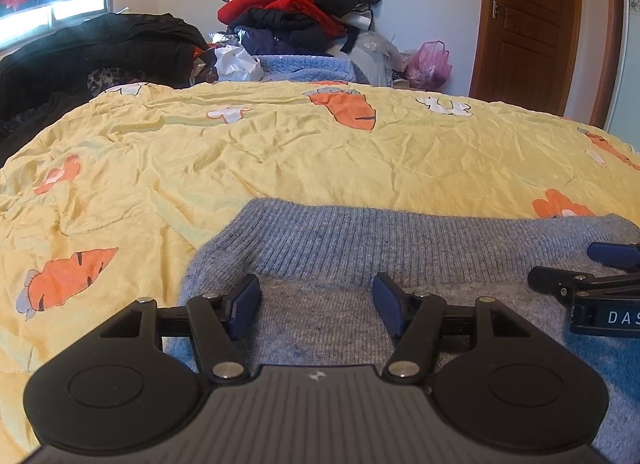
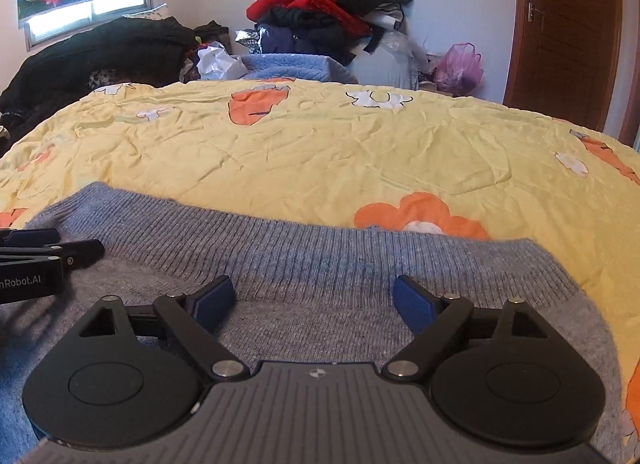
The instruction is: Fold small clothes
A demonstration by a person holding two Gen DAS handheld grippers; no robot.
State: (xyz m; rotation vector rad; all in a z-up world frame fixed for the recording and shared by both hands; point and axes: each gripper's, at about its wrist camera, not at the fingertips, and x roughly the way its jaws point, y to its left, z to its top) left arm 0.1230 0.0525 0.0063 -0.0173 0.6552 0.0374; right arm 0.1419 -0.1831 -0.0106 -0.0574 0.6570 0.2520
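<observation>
A grey-blue knitted sweater (image 1: 360,240) lies flat on the yellow carrot-print bedspread (image 1: 280,151), its ribbed hem toward the far side. My left gripper (image 1: 316,296) is open, low over the sweater's left part, fingers either side of bare knit. My right gripper (image 2: 314,300) is open over the sweater (image 2: 320,260) near its right part, holding nothing. The right gripper shows at the right edge of the left wrist view (image 1: 600,264). The left gripper shows at the left edge of the right wrist view (image 2: 48,252).
A tall pile of red and dark clothes (image 1: 304,11) stands beyond the bed by the wall. Black clothing (image 1: 100,51) lies at the far left. A folded blue knit (image 1: 308,67), a pink plastic bag (image 1: 430,61) and a brown door (image 1: 532,23) are behind.
</observation>
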